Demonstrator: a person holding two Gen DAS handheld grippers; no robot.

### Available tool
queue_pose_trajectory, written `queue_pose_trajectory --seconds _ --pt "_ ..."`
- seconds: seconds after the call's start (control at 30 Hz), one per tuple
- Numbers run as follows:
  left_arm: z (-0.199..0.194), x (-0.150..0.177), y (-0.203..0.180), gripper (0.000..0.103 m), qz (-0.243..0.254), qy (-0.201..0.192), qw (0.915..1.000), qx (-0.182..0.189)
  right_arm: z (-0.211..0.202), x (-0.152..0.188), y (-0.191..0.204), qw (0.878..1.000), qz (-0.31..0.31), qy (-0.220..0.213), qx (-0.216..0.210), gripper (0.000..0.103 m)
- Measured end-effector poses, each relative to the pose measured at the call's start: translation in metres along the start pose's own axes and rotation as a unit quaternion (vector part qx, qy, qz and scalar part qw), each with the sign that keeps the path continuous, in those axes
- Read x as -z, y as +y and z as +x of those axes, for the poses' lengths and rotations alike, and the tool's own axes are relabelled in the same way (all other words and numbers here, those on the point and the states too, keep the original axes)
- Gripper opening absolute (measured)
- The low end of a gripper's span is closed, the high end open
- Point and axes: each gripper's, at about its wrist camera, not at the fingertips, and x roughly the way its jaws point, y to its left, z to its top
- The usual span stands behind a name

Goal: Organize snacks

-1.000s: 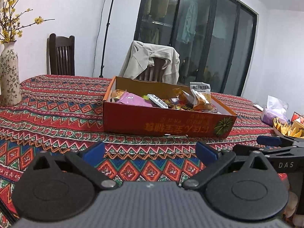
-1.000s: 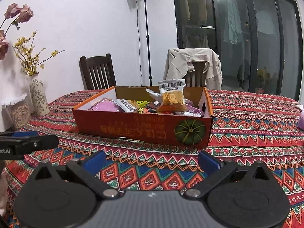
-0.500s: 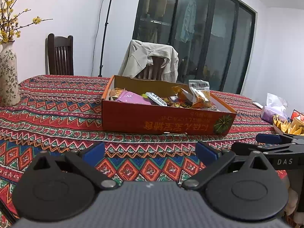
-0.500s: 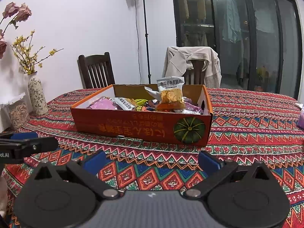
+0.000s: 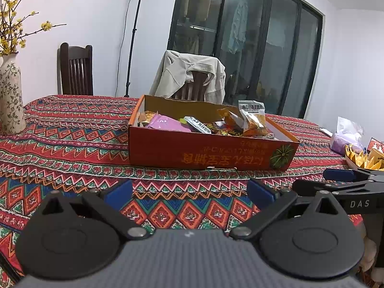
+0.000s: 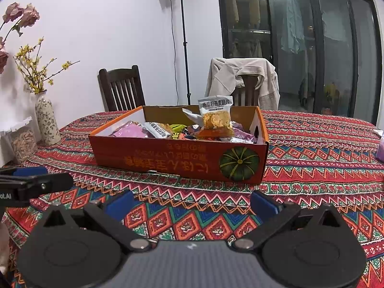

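Snack packets (image 6: 182, 129) fill the orange cardboard box (image 6: 182, 158) at frame centre on the patterned tablecloth (image 6: 312, 168). Left gripper (image 5: 189, 193) and right gripper (image 6: 192, 202) sit at lower frame, fingers spread apart, empty.

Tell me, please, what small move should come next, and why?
Probably move the right gripper forward toward the upright snack packet in the box: both grippers are open and empty, short of the box, and that packet stands highest.
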Motion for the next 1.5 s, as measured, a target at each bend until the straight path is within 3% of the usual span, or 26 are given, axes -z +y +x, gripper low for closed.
queue_pose_trajectory --seconds 1.5 --pt "-0.0014 0.0018 0.0002 0.103 0.006 -0.002 0.9999 0.008 0.0003 0.0001 -0.0004 1.0 0.0 0.001 0.0 0.103"
